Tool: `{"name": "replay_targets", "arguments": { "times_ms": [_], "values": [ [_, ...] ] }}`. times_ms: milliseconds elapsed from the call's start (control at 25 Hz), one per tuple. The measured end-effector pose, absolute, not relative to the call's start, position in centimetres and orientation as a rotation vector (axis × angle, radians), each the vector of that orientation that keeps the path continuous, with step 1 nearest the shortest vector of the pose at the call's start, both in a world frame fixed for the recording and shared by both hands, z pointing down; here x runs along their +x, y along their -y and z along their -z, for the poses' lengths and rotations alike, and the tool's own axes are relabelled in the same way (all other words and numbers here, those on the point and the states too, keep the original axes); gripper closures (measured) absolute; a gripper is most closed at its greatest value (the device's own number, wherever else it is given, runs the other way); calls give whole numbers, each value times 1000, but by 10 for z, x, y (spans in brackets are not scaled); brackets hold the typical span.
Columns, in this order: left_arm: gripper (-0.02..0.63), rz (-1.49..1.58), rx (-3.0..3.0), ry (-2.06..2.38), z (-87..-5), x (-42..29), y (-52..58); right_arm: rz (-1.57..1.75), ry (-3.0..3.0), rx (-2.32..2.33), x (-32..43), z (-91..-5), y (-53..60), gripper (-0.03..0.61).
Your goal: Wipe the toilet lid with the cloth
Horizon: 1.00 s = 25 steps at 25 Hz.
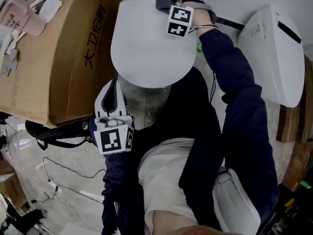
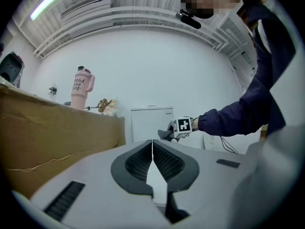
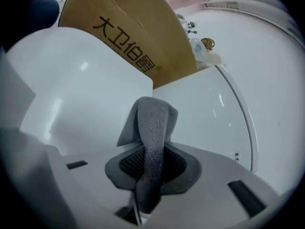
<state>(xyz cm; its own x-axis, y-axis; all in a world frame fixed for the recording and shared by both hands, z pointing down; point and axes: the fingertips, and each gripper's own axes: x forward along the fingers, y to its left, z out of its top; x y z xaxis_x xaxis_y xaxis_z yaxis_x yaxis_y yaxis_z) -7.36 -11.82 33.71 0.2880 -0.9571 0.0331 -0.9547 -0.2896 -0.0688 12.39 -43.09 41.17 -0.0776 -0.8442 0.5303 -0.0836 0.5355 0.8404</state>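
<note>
Left tool (image 1: 114, 93), shut and empty, hangs clear while the right tool (image 1: 168, 5) pinches the grey cloth (image 3: 151, 123) at the far edge of the toilet lid (image 1: 146, 48), poised to wipe.

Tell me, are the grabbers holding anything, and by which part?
The right gripper pinches the grey cloth by a bunched fold, and the loose end pokes out past the jaws. The left gripper is shut on nothing.
</note>
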Motion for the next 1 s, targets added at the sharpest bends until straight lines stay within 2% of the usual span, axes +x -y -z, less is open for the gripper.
{"name": "replay_targets", "arguments": {
  "times_ms": [200,440,1000],
  "values": [
    [597,134,-2440,-1954,-346,-91,108,831,1449,861,125,-436,494,506],
    [597,140,-2402,-2019,-352,-102,107,823,1375,850,124,-460,518,506],
    [597,95,-2431,-1969,-349,-97,125,675,1452,813,117,-472,461,514]
  ]
}}
